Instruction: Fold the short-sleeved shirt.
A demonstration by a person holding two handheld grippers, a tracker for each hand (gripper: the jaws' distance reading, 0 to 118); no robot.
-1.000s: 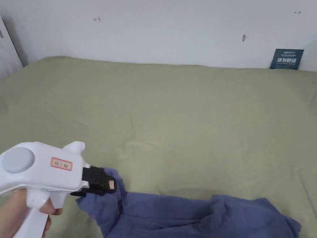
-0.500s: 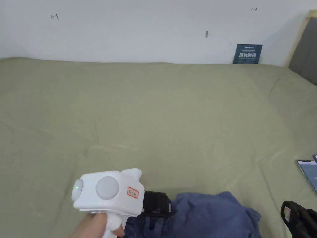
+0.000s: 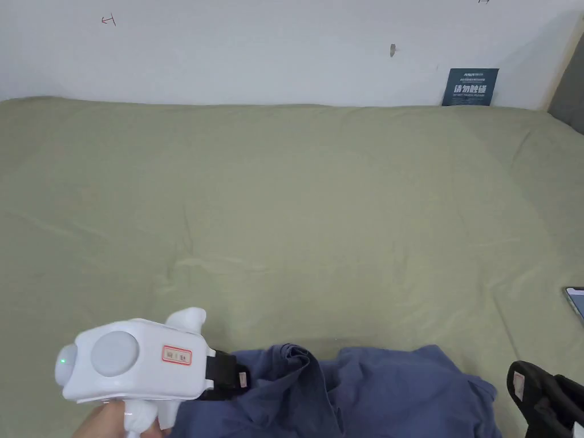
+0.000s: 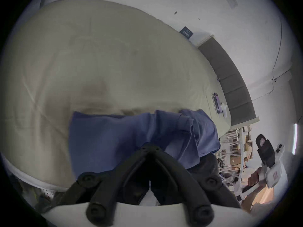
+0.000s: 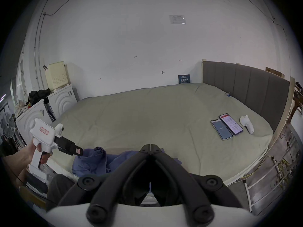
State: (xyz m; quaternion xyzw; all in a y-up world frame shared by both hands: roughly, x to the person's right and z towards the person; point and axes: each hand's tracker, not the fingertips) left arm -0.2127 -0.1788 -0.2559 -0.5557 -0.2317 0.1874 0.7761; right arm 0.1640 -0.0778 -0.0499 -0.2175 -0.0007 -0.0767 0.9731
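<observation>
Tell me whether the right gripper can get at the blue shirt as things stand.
Probably yes: the right gripper, jaws closed, hangs just off the shirt's right edge, with nothing between them on the bed.

Blue short-sleeved cotton shirt (image 3: 353,393) lies crumpled, unfolded, at near edge of olive-green bed (image 3: 319,199).

A wide bed covered with a wrinkled olive-green sheet (image 3: 319,188) fills the room's middle, set against a plain white wall (image 3: 274,51) marked with a few small scuffs. A small dark blue sign (image 3: 470,86) leans where sheet meets wall. A grey padded headboard (image 5: 246,89) runs along one side. Beyond the bed's far end stand white cabinets with ring-patterned doors (image 5: 63,102), a pale yellow perforated box (image 5: 56,75) and a standing fan (image 5: 7,125).
</observation>
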